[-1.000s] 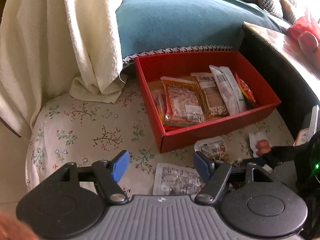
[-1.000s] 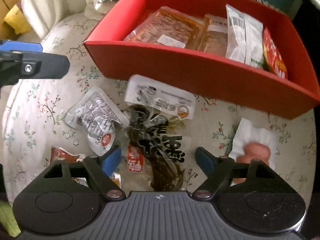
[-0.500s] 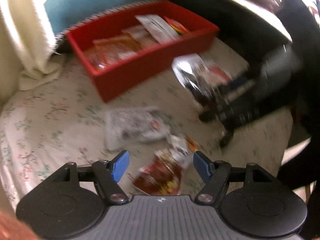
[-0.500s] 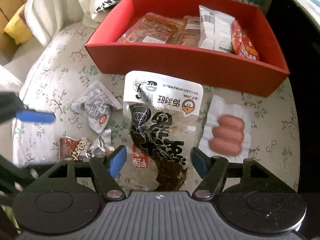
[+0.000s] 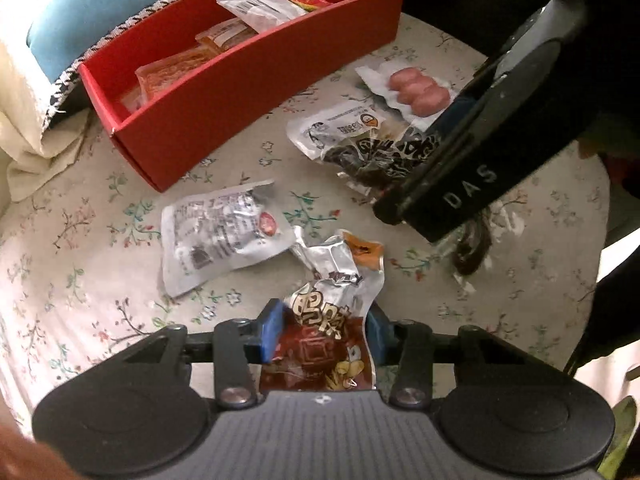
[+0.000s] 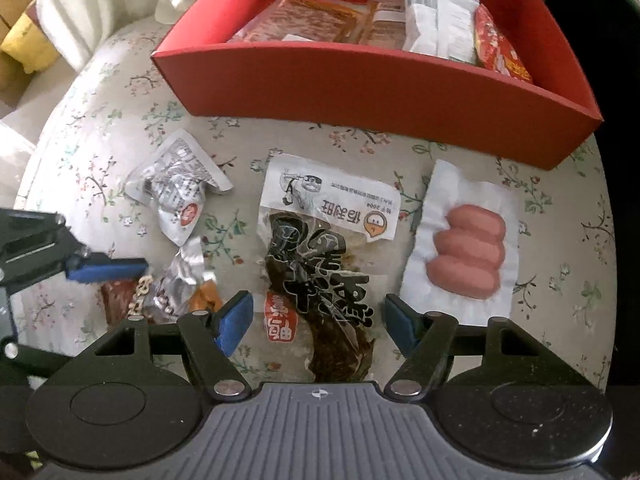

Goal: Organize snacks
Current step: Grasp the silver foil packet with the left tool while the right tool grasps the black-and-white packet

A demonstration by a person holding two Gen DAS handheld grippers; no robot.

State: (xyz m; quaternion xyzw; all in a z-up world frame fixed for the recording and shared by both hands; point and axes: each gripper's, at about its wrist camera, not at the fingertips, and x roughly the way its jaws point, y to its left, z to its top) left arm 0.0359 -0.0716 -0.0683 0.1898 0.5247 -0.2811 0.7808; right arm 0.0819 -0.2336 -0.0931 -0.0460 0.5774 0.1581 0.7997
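Observation:
A red box (image 5: 248,80) (image 6: 360,84) holding several snack packets stands on the floral tabletop. My left gripper (image 5: 322,330) has closed in on a red-brown and silver snack packet (image 5: 328,320), its blue pads against the packet's sides. My right gripper (image 6: 318,322) is open, hovering over a dark seaweed packet (image 6: 320,264) that lies between its fingers. A sausage pack (image 6: 466,258) (image 5: 416,92) lies to its right and a silver-grey packet (image 6: 180,196) (image 5: 220,232) to its left. The left gripper's blue pad (image 6: 108,270) shows in the right wrist view.
The round floral-cloth table (image 5: 80,280) (image 6: 100,120) carries everything. A cream towel (image 5: 24,100) and a teal cushion (image 5: 100,4) lie behind the box. The right gripper's black body (image 5: 472,152) crosses the left wrist view over the seaweed packet.
My left gripper swung down to the red-brown packet and its jaws narrowed onto it. My right gripper moved slightly closer over the seaweed packet, still open.

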